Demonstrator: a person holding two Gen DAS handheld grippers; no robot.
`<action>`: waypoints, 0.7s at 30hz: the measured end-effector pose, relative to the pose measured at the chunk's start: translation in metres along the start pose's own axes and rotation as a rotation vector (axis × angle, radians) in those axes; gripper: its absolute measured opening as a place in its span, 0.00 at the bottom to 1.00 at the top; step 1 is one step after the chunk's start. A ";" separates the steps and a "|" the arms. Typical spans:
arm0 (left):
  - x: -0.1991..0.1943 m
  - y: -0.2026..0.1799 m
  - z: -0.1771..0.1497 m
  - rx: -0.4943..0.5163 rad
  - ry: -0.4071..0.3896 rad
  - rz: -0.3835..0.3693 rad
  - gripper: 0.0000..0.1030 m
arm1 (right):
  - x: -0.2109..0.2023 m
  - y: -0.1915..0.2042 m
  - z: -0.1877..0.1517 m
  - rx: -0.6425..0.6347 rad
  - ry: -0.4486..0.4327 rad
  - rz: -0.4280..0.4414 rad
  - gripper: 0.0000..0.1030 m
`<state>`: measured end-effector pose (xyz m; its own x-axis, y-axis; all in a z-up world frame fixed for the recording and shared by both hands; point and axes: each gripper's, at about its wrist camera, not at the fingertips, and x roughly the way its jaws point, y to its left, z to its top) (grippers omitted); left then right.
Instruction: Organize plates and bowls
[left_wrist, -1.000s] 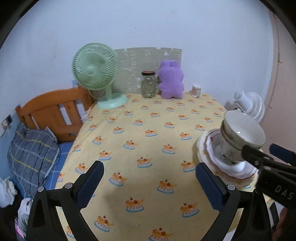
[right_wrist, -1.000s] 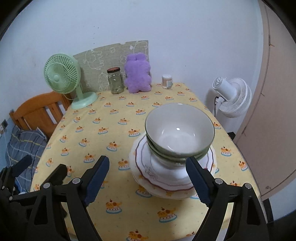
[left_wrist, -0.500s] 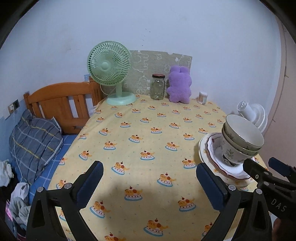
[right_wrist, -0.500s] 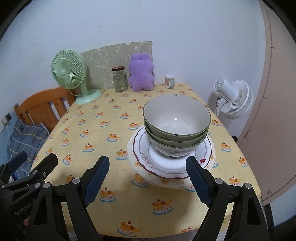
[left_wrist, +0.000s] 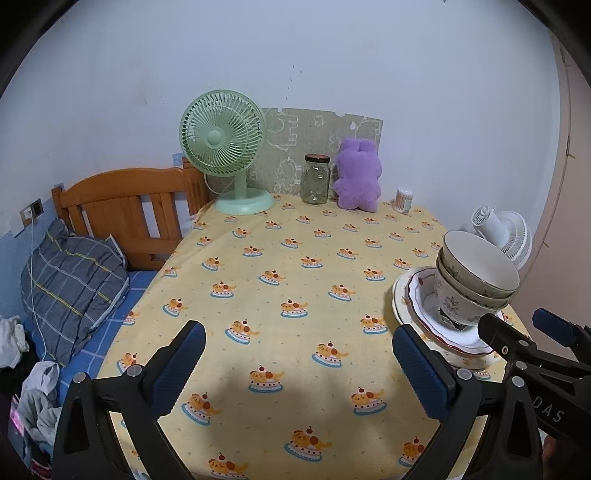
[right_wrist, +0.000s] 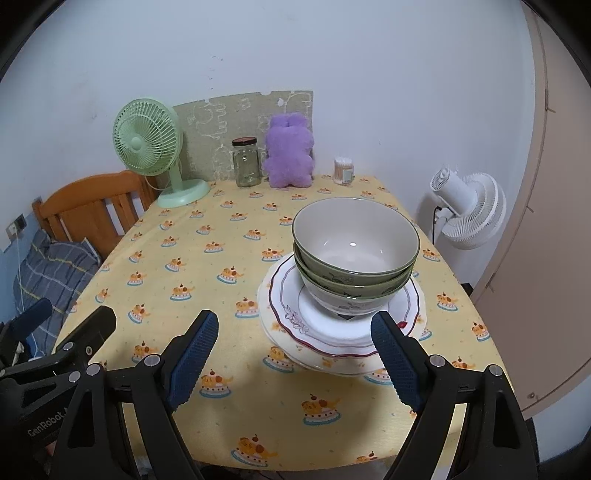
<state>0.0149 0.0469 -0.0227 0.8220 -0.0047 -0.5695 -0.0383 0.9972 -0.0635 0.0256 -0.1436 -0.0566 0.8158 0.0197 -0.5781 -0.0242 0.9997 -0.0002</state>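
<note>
A stack of green-rimmed bowls (right_wrist: 354, 254) (left_wrist: 474, 278) sits nested on stacked plates (right_wrist: 295, 314) (left_wrist: 413, 299), the top plate white with a red rim. The stack stands on the right side of the yellow tablecloth (right_wrist: 207, 258) (left_wrist: 295, 280). My right gripper (right_wrist: 291, 360) hangs open just in front of the plates, with nothing between its blue pads. Over the near left part of the table my left gripper (left_wrist: 299, 365) is also open and holds nothing. The stack lies to its right, beyond its right finger. Each gripper shows at the edge of the other's view.
Along the back wall stand a green fan (left_wrist: 225, 147), a glass jar (left_wrist: 316, 179), a purple plush toy (left_wrist: 356, 177) and a small swab container (left_wrist: 403, 199). A wooden bed frame (left_wrist: 125, 206) with a plaid pillow lies left. A white floor fan (right_wrist: 467, 206) stands right of the table.
Both grippers have drawn back from the table, so the far wall items and the bowl stack look farther off. The bowls and plates have not moved. Both grippers stay open.
</note>
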 end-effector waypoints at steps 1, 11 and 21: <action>-0.001 0.000 0.000 0.002 -0.004 0.003 1.00 | 0.000 0.000 0.000 -0.001 0.002 -0.001 0.85; -0.007 -0.002 -0.003 0.012 -0.005 -0.002 1.00 | -0.008 -0.002 -0.003 0.006 -0.014 -0.007 0.85; -0.010 0.001 -0.004 -0.001 -0.005 -0.015 1.00 | -0.013 0.000 -0.006 0.001 -0.016 -0.005 0.85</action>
<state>0.0038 0.0481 -0.0205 0.8250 -0.0194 -0.5648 -0.0264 0.9970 -0.0729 0.0113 -0.1436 -0.0536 0.8252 0.0146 -0.5647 -0.0195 0.9998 -0.0026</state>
